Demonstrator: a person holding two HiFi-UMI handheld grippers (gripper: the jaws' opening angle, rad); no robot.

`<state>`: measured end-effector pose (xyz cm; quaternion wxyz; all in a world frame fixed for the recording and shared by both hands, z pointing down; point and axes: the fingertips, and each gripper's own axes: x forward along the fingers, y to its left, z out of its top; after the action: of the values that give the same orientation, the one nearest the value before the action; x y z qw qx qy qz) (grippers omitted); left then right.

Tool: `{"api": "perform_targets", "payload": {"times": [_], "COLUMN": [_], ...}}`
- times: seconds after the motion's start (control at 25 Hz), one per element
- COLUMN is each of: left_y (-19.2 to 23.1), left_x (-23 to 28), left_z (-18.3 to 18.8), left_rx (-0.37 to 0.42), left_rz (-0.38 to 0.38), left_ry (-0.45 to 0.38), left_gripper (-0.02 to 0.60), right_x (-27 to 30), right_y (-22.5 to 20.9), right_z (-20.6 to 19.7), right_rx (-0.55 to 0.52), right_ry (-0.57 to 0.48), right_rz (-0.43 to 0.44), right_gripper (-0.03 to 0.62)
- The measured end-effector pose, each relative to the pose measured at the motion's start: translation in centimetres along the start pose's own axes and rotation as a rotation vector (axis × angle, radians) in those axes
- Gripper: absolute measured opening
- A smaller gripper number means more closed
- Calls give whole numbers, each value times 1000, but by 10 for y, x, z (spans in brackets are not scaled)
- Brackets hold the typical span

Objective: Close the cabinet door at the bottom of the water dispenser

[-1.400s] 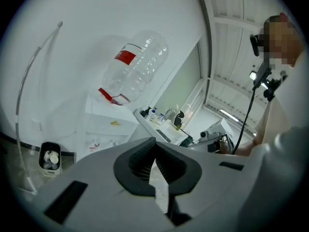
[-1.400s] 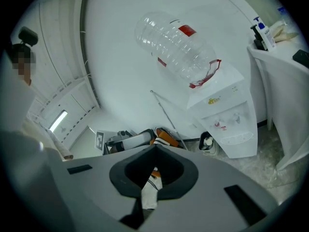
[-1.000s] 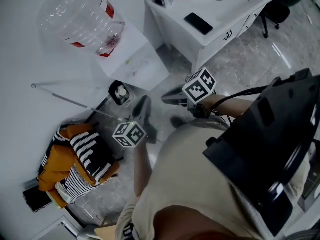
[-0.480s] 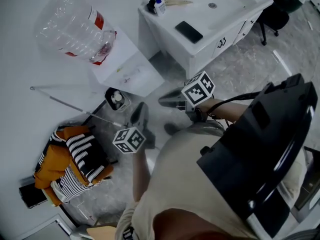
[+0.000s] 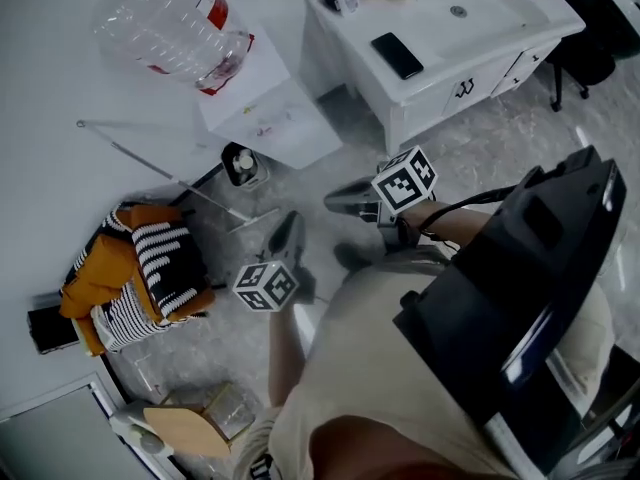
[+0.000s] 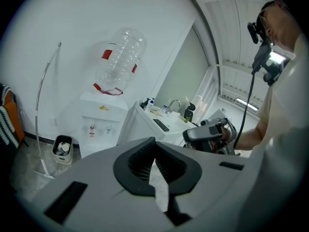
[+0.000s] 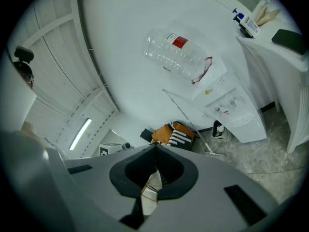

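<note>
Grey floor (image 5: pixel 500 118), water dispenser (image 5: pixel 265 118) from above, cabinet door indistinct

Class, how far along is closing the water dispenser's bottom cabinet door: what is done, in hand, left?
Done: unclear. The water dispenser shows a plain white front with no door visibly swung out, but it is too small to be sure. In hand: nothing; the left gripper and right gripper are shut, empty and apart from the dispenser. Left: probably approach and check the door.
</note>
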<state>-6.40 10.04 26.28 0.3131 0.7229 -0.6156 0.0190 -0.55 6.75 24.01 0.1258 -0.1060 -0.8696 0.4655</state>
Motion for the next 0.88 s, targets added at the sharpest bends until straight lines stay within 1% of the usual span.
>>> {"api": "perform_targets", "payload": {"times": [0.08, 0.2, 0.36, 0.44, 0.64, 0.88], "left_y": [-1, 2, 9, 12, 19, 17], "left_x": [-6, -12, -20, -29, -60, -99], "left_z": [-5, -4, -7, -6, -19, -29], "left_rx": [20, 26, 64, 72, 39, 47], "left_rz": [15, 27, 36, 37, 16, -26], "left_ry": [16, 12, 42, 34, -1, -27], "left_gripper": [-8, -8, -8, -8, -8, -8], "right_x": [4, 7, 11, 14, 33, 53], "right_y": [4, 8, 15, 20, 42, 75], "right_z": [-1, 0, -7, -11, -26, -59], "right_rx": [-8, -13, -10, -15, -35, -72], "right_ry": [4, -13, -15, -14, -41, -50], "right_rz": [17, 27, 18, 15, 7, -19], "right_gripper": [17, 17, 17, 17, 17, 17]}}
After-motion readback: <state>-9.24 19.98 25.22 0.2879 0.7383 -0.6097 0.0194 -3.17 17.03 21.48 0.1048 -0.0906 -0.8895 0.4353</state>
